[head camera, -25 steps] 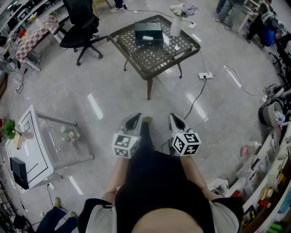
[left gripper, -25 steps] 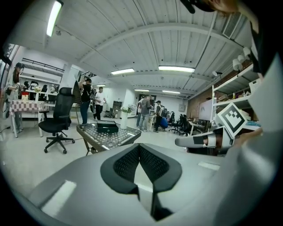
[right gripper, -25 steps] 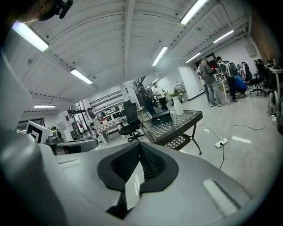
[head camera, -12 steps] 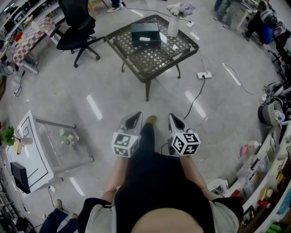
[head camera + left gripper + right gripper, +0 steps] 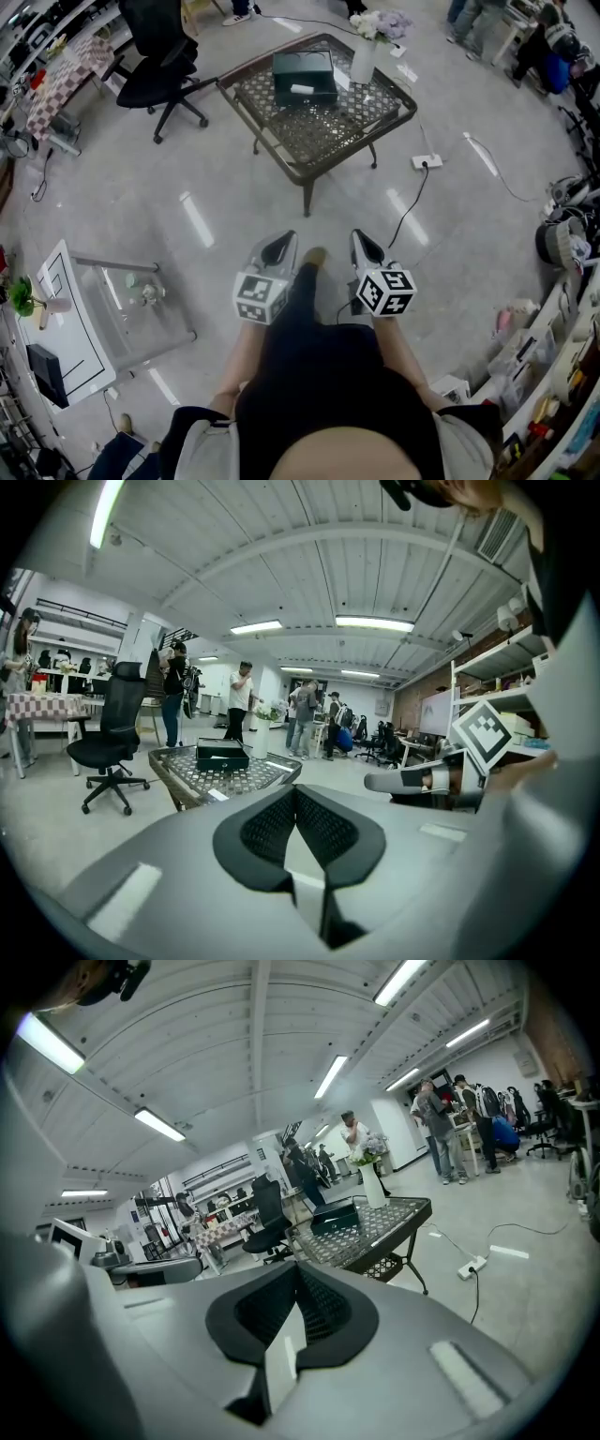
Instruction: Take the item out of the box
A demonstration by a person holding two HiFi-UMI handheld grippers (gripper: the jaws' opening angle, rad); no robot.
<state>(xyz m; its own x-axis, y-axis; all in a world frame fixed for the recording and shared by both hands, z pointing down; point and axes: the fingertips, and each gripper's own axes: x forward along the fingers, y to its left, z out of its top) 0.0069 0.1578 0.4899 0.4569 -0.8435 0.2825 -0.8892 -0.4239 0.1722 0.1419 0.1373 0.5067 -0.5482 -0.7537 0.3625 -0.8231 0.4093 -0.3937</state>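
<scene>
A dark open box (image 5: 303, 75) stands on the far side of a metal lattice table (image 5: 319, 127), with a small white item (image 5: 302, 89) inside it. The box (image 5: 222, 755) sits far ahead in the left gripper view, and the box (image 5: 336, 1217) is equally distant in the right gripper view. My left gripper (image 5: 275, 251) and right gripper (image 5: 366, 247) are held side by side close to my body, well short of the table. Both are shut with nothing between the jaws.
A white vase of flowers (image 5: 363, 56) stands on the table beside the box. A black office chair (image 5: 159, 56) is left of the table. A glass side table (image 5: 141, 300) stands at my left. A power strip with cable (image 5: 427, 161) lies on the floor. Cluttered shelves line the right.
Both grippers stay shut in the same place before my body. The table and box shift slightly in the head view as the camera moves.
</scene>
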